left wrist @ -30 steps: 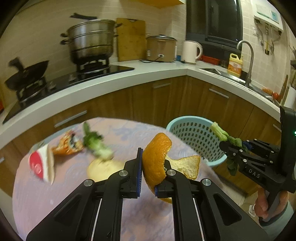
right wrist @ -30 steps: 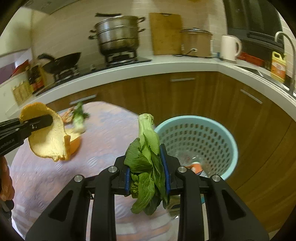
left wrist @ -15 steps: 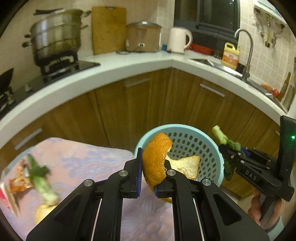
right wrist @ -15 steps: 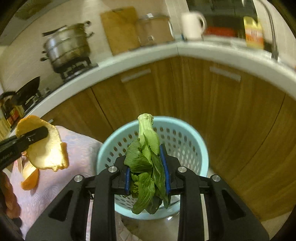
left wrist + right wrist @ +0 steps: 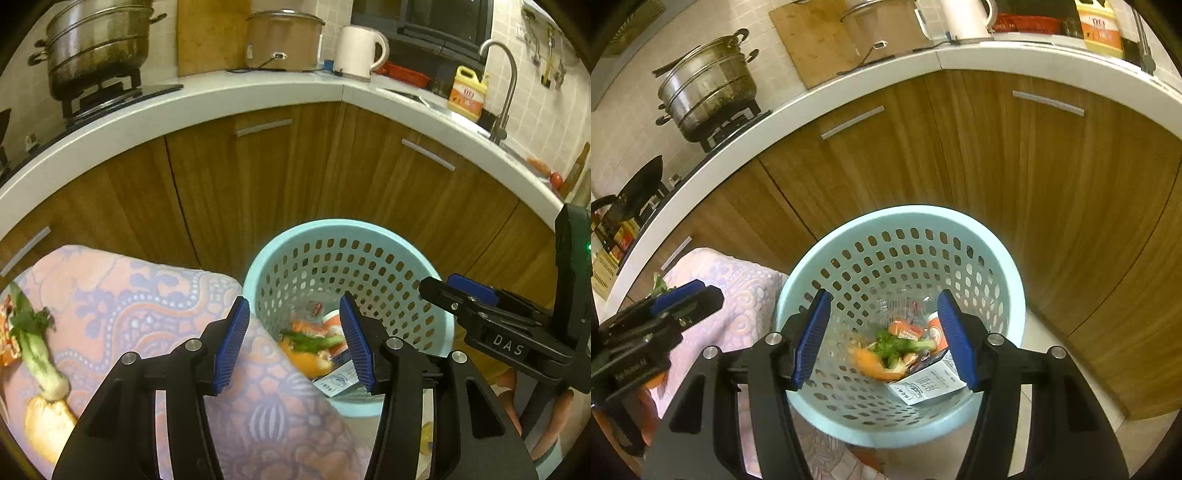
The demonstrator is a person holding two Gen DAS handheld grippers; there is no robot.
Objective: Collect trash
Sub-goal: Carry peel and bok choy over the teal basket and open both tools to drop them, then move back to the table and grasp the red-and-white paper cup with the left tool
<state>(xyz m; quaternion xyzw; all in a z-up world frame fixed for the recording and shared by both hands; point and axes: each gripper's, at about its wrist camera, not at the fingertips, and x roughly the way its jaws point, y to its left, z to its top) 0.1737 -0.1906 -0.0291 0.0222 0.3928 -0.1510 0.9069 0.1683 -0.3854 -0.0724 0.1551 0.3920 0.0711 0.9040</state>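
I kept both grippers, left [image 5: 293, 341] and right [image 5: 882, 338], above the basket [image 5: 1012, 291], jaws opening and empty (peel [image 5: 873, 363] and greens [image 5: 905, 345] lay inside); scraps [image 5: 37, 354] waited near the table's left edge.

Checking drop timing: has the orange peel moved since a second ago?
Yes. The orange peel has left the opening left gripper and now lies down inside the blue basket.
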